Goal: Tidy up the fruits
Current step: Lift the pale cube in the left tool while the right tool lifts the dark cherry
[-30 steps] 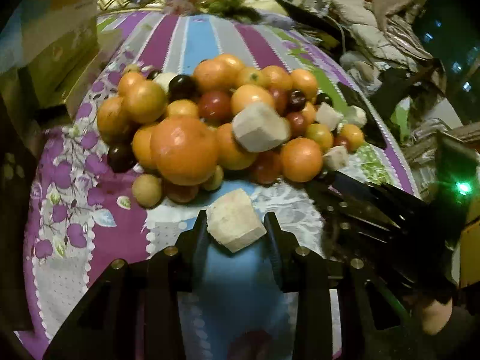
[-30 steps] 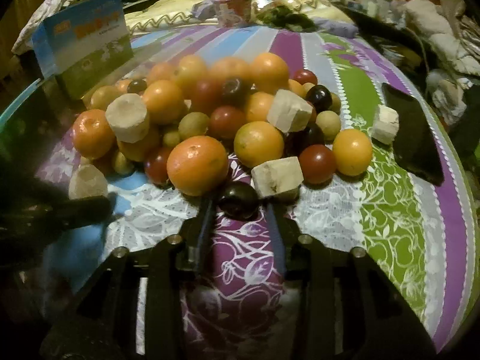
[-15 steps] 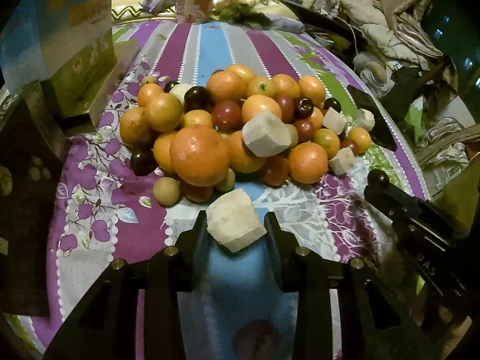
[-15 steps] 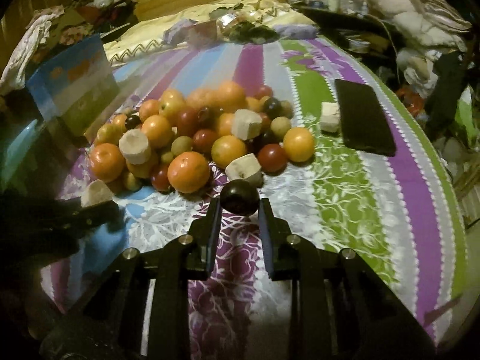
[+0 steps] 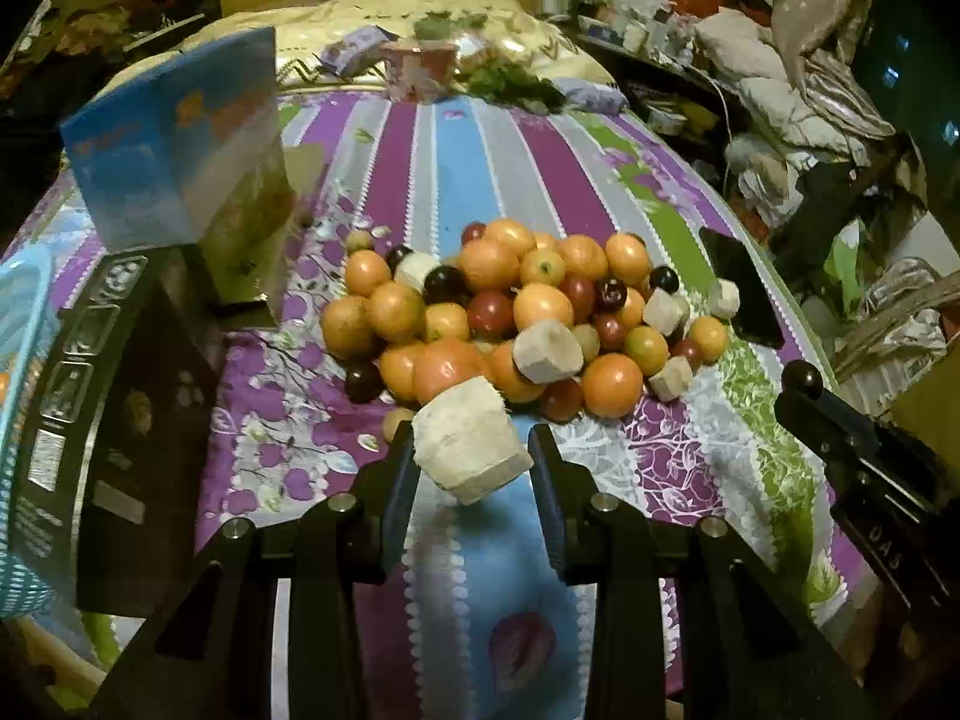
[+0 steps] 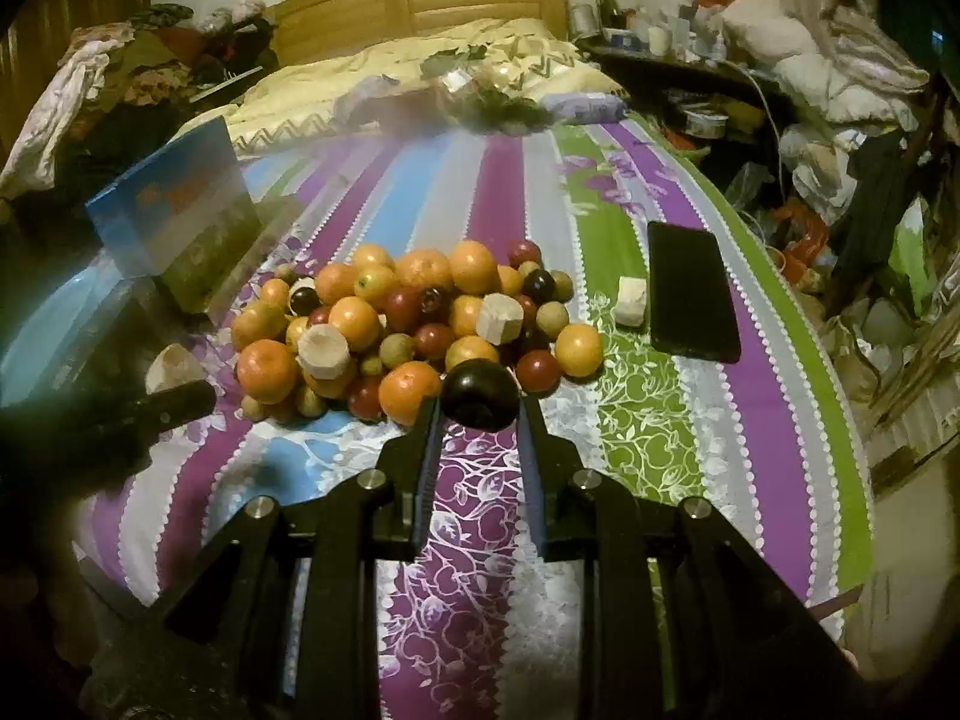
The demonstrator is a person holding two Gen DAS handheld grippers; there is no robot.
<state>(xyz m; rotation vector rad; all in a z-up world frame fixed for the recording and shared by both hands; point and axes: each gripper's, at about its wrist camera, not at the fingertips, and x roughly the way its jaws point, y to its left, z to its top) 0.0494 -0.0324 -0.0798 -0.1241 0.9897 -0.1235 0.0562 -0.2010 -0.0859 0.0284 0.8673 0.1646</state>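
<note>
Left claw (image 5: 474, 468) clamps a pale, rigid fruit chunk (image 5: 468, 447) by its flat sides. Right claw (image 6: 480, 414) clamps a smooth, slippery dark plum (image 6: 480, 393) at its widest girth.

From my left wrist view the blue basket (image 5: 21, 360) is cut off by the left edge, so I cannot see what it holds, and the dark box (image 5: 120, 420) beside it carries print too small for me to read. The right gripper (image 5: 801, 384) shows there only as a dark bar running out of the lower right corner, its jaws hidden behind the round dark fruit (image 5: 802, 378). In my right wrist view the left gripper (image 6: 174, 384) is a dark smear at the left edge, and the fruit at the bottom of the pile (image 6: 408, 324) are buried under the others.
</note>
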